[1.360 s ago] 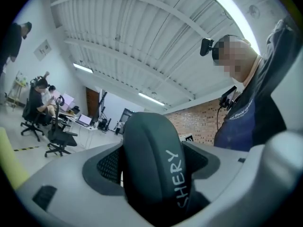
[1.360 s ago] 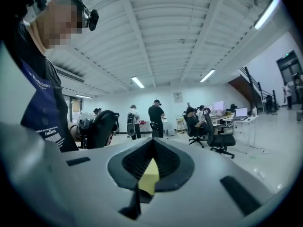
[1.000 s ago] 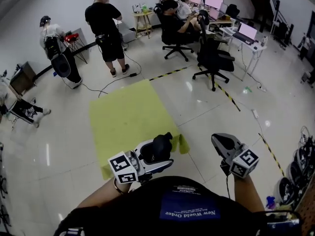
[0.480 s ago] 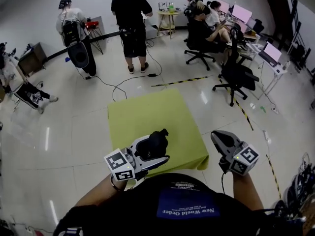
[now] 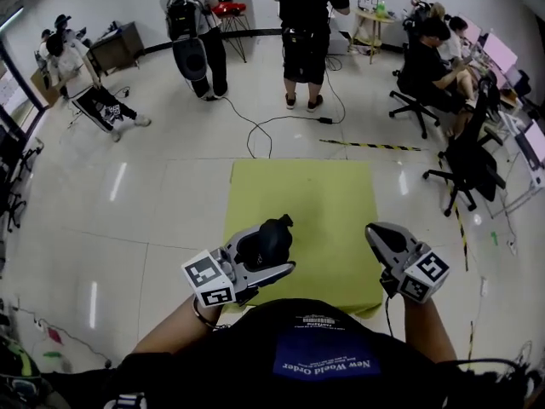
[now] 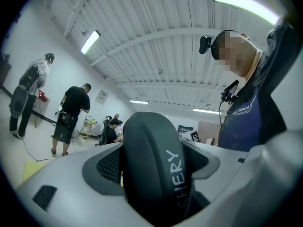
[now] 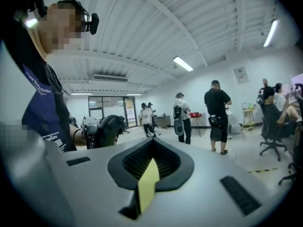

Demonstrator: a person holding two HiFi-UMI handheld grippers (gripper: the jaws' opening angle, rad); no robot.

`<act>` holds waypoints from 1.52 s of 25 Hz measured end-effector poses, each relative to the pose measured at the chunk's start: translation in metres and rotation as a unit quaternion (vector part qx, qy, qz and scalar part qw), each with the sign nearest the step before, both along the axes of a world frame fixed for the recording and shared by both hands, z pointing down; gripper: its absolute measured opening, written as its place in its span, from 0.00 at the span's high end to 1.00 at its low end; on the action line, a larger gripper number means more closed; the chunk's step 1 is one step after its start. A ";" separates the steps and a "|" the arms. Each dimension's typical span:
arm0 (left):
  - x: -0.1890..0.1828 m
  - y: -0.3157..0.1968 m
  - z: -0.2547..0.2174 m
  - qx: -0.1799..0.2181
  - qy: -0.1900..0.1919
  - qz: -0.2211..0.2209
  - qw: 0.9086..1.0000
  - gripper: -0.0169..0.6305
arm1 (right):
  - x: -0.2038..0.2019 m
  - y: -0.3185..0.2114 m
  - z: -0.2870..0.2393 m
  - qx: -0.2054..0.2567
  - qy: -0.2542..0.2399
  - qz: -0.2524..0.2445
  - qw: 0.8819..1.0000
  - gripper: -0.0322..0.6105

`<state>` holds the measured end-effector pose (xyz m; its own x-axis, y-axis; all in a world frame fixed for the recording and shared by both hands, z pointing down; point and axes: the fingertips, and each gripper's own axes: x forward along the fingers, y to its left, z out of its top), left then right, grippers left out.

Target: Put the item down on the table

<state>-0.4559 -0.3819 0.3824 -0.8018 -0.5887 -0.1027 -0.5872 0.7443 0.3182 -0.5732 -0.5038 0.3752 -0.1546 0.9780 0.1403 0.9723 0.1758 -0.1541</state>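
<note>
A glossy white floor (image 5: 128, 211) fills most of the head view. A yellow-green desk (image 5: 298, 203) stands in the middle of it, its near edge partly hidden behind the wearer's dark shirt (image 5: 324, 356) and both tools. Across the room a person in black (image 5: 305, 24) stands back to the camera. Another person with a backpack (image 5: 194, 24) stands to that one's left. People sit on office chairs (image 5: 468, 164) at the right, their desks cut off by the frame edge. A black cable (image 5: 255, 126) trails over the floor beyond the yellow-green desk.

The left tool (image 5: 271, 254) pinches a black rounded item (image 6: 151, 164) between its grey jaws. The item bulges up out of the padded gap, and its lower part is sunk between the jaws and out of sight. White lettering runs along it, cut short where it dips inside. In the head view the item sits over the desk's near left corner; whether it touches the top cannot be made out there.

The right tool (image 5: 380, 237) is held near the desk's near right corner, well apart from the left one. Its jaws are pressed together with nothing gripped; only a thin yellow sliver shows through the slit between the dark pads.
</note>
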 end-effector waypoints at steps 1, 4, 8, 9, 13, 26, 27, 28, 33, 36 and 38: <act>-0.007 0.000 0.000 -0.002 0.002 -0.017 1.000 0.40 | -0.009 0.007 -0.003 -0.011 0.007 -0.018 1.000 0.97; -0.018 0.002 -0.003 0.000 0.012 -0.066 0.998 0.40 | -0.029 0.021 -0.006 -0.022 0.021 -0.067 0.997 0.97; -0.024 -0.002 -0.007 0.019 0.025 -0.115 0.993 0.40 | -0.044 0.026 -0.009 -0.032 0.021 -0.121 0.992 0.97; -0.026 -0.005 -0.007 0.023 0.027 -0.120 0.992 0.40 | -0.049 0.028 -0.008 -0.030 0.020 -0.127 0.991 0.97; -0.033 -0.010 -0.003 0.011 0.034 -0.121 0.992 0.40 | -0.058 0.033 0.005 -0.013 0.011 -0.140 0.990 0.97; -0.043 0.024 0.003 0.006 0.023 -0.064 0.998 0.40 | -0.052 0.059 -0.001 -0.019 0.028 -0.088 0.996 0.97; -0.044 0.026 0.003 0.007 0.022 -0.064 0.998 0.40 | -0.054 0.059 -0.001 -0.020 0.028 -0.086 0.996 0.97; -0.047 0.029 0.003 0.006 0.022 -0.065 0.998 0.40 | -0.056 0.058 -0.001 -0.020 0.025 -0.085 0.996 0.97; -0.076 0.064 0.013 -0.045 0.036 -0.078 0.995 0.40 | -0.082 0.072 -0.009 -0.008 0.005 -0.074 0.997 0.97; -0.111 0.096 0.034 -0.098 0.050 -0.080 0.991 0.40 | -0.107 0.091 -0.002 -0.011 -0.010 -0.074 0.997 0.97; -0.138 0.119 0.056 -0.125 0.069 -0.082 0.986 0.40 | -0.124 0.106 0.009 -0.014 -0.006 -0.070 0.997 0.97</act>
<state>-0.5939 -0.2632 0.4383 -0.8844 -0.4435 0.1453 -0.4168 0.8907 0.1815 -0.6974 -0.3974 0.3843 -0.0168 0.9936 0.1114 0.9887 0.0331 -0.1461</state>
